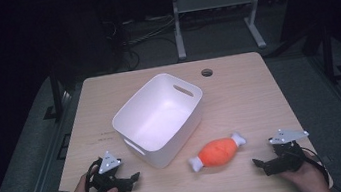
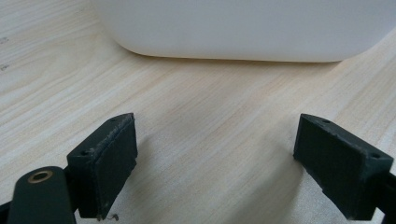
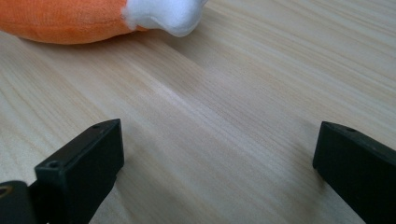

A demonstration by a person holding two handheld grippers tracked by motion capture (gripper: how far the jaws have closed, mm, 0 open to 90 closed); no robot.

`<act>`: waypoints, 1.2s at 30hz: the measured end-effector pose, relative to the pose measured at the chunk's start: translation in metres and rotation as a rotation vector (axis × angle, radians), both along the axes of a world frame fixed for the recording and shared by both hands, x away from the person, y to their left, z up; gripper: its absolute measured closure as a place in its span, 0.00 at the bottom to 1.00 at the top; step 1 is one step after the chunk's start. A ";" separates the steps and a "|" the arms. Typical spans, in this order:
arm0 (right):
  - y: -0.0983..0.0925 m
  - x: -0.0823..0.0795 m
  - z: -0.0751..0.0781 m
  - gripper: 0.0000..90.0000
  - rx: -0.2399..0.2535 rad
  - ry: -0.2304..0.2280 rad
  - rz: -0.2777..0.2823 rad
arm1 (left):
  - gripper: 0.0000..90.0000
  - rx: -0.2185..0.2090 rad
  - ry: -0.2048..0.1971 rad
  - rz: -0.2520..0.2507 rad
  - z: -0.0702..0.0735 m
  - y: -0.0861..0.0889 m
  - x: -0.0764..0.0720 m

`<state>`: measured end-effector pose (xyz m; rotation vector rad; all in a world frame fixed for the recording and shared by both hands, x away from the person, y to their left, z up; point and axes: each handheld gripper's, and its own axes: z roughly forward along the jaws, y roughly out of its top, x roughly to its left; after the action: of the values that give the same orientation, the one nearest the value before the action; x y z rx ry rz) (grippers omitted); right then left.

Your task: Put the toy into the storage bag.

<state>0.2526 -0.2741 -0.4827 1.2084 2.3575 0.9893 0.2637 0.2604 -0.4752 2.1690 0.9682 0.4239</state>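
A person's two hand-held grippers rest at the lower edge of a pale wooden surface (image 1: 239,96), one at each bottom corner of the high view. The left gripper (image 1: 128,179) lies at lower left, its jaws spread wide with nothing between them, aimed at the near wall of a white plastic bin (image 1: 159,120) that sits at centre frame, set at an angle. The right gripper (image 1: 260,164) lies at lower right, its jaws likewise fully apart and empty, pointing toward an orange plush drumstick (image 1: 218,152) with white ends, which lies just beside the bin's lower-right corner, apart from both grippers. The layout suggests a start position, the toy likely bound for the bin. In the right gripper view the plush drumstick (image 3: 70,21) is cut off at the top edge; the left gripper view crops the bin (image 2: 243,28) to its base.
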 end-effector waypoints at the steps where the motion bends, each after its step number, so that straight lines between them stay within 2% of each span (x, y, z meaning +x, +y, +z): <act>1: 0.000 0.000 0.000 0.04 0.001 -0.004 0.002 | 0.14 0.000 0.000 0.000 0.000 0.000 0.000; 4: -0.003 -0.003 0.002 0.19 0.009 -0.027 0.024 | 0.14 0.000 0.000 0.000 0.000 0.000 0.000; 6: -0.004 -0.004 0.005 0.29 0.004 -0.017 0.029 | 0.14 0.000 0.000 -0.001 0.000 0.000 0.000; 7: -0.004 -0.004 0.005 0.29 0.004 -0.017 0.029 | 0.14 0.000 0.000 -0.001 0.000 0.000 0.000; 8: -0.003 -0.005 0.007 0.37 0.008 -0.018 0.036 | 0.14 0.000 0.000 0.000 0.000 0.000 0.000; 9: -0.003 -0.005 0.007 0.37 0.008 -0.018 0.036 | 0.14 0.000 0.000 0.000 0.000 0.000 0.000; 10: -0.002 -0.007 0.011 0.54 0.018 -0.017 0.050 | 0.14 0.000 0.000 0.000 0.000 0.000 0.000; 12: -0.002 -0.009 0.016 0.71 0.045 -0.016 0.072 | 0.14 0.001 0.000 0.000 0.000 0.000 0.000; 15: 0.002 -0.011 0.020 0.91 0.079 -0.010 0.113 | 0.14 0.000 0.000 0.000 0.000 0.000 0.000; 17: 0.007 -0.011 0.021 1.00 0.086 -0.005 0.137 | 0.14 0.000 0.000 0.000 0.000 0.000 0.000; 20: 0.013 -0.008 0.021 1.00 0.076 -0.005 0.168 | 0.14 0.000 0.000 0.000 0.000 0.000 0.000; 27: 0.022 0.002 0.021 1.00 0.105 -0.008 0.184 | 0.14 0.000 0.000 0.000 0.000 0.000 0.000; 28: 0.025 0.007 0.021 0.99 0.087 -0.014 0.191 | 0.14 0.000 0.000 0.000 0.000 0.000 0.000; 31: 0.028 0.010 0.021 0.99 0.082 -0.016 0.190 | 0.14 -0.003 -0.001 0.002 0.000 0.000 0.000; 36: 0.033 0.015 0.022 0.99 0.043 -0.030 0.178 | 0.14 0.000 0.000 0.000 0.000 0.000 0.000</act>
<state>0.2677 -0.2411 -0.4604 1.0046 2.4655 1.1112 0.2637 0.2604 -0.4751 2.1690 0.9682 0.4235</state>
